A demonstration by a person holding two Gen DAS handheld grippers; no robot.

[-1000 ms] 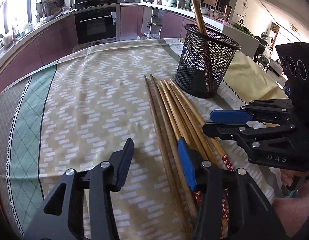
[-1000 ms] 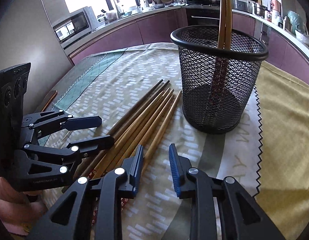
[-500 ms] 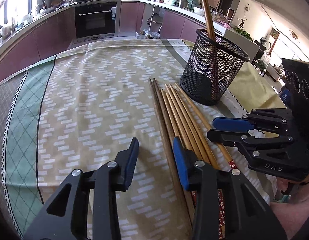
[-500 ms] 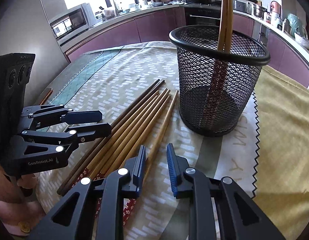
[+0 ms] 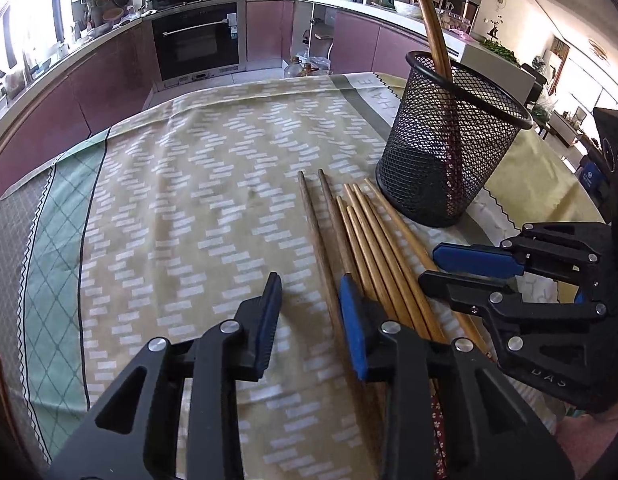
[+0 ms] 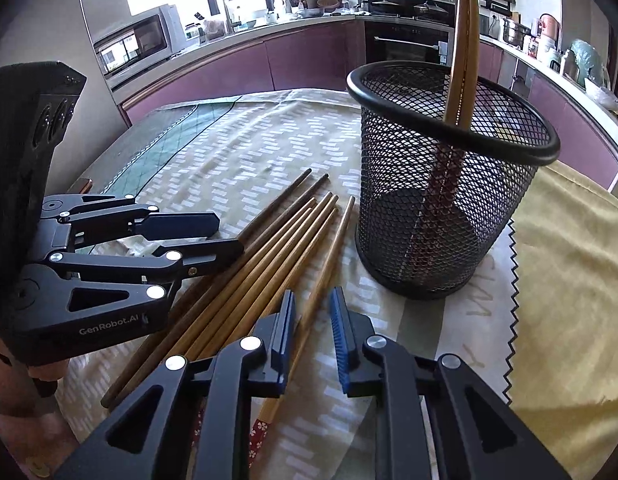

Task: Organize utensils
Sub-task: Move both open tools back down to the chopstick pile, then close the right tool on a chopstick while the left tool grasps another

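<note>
Closing both pairs of fingers, nothing clamped yet: right gripper (image 6: pixel 312 320) straddling the outermost chopstick (image 6: pixel 329 256), left gripper (image 5: pixel 309 312) around a dark chopstick (image 5: pixel 317 240). Lying loose on the worktop (image 5: pixel 189 208) beside the mesh holder (image 6: pixel 449 184), ready for sorting.

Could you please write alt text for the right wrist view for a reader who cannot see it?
The right gripper, jaws closing, straddles one chopstick lying beside a row of chopsticks on a patterned tablecloth. Beyond stands a black mesh holder with two chopsticks; the left gripper is at left.
</note>
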